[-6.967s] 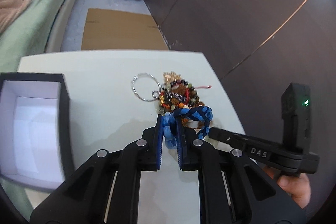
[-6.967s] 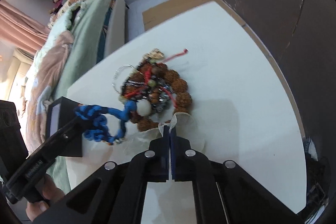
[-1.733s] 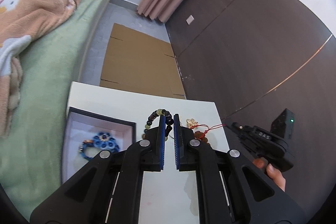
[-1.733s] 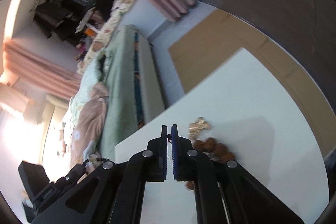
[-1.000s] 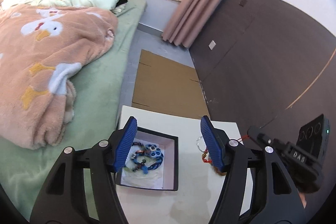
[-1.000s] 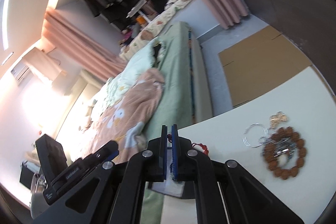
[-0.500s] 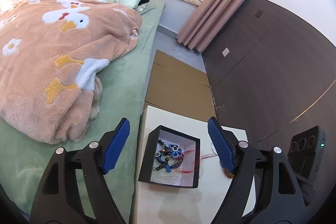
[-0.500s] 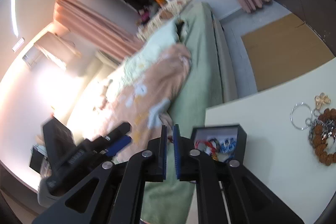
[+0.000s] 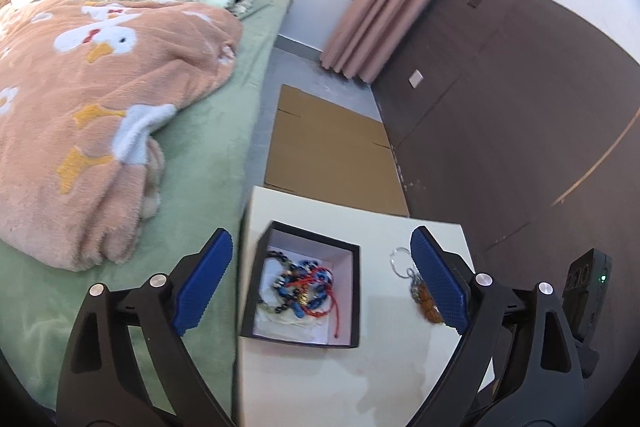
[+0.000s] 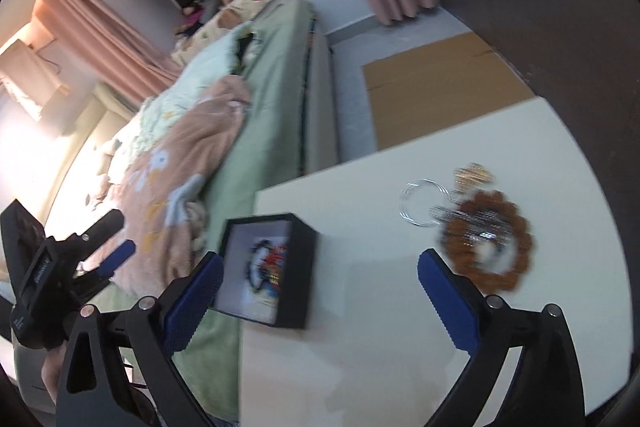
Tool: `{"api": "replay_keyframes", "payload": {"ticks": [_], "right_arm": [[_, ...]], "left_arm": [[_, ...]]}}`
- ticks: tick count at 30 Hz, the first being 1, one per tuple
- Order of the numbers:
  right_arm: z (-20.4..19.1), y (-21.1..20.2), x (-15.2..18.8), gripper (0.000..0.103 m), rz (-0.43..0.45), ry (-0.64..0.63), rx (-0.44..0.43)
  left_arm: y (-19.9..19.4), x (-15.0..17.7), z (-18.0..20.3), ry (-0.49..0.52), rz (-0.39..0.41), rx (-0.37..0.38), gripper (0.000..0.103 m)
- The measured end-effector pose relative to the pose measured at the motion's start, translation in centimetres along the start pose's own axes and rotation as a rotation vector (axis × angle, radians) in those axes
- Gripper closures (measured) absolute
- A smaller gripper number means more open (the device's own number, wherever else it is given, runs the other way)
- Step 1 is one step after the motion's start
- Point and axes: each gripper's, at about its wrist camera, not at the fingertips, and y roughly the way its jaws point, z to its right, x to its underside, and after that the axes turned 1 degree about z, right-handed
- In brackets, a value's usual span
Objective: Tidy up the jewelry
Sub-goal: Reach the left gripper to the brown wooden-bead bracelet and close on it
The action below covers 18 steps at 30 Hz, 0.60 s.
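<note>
A black box (image 9: 356,291) with a white inside stands on the white table (image 9: 360,379). In it lie a blue braided bracelet, dark beads and a red cord (image 9: 304,283). The box also shows in the right wrist view (image 10: 308,275). A brown bead bracelet (image 10: 488,235), a silver ring (image 10: 418,203) and a gold charm (image 10: 474,173) lie on the table to its right. My left gripper (image 9: 318,281) is open and empty, high above the box. My right gripper (image 10: 318,291) is open and empty above the table.
A bed (image 9: 224,163) with a green sheet and a peach blanket (image 9: 92,99) runs along the table's left edge. Flat cardboard (image 9: 328,151) lies on the floor beyond the table. A dark wall (image 9: 520,107) stands to the right.
My right gripper has opened and the red cord piece now lies in the box. My left gripper, which had dropped the dark beads there, stays open and has lifted slightly.
</note>
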Motion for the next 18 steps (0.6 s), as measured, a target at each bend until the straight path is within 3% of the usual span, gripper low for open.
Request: {"api": "replay_keyframes", "payload": {"ticks": [12,18], "right_arm": [[7.5,-3.5,0.4,0.008,0.010,0.094,0.214],[10.8,-5.6,0.2,0.008,0.081,0.195,0.239]], "left_arm": [[2.9,2.8,5.5,0.107,-0.061,0.030,0.013],[5.0,4.6,8.1,0.152,-0.110,0.045,0.013]]}}
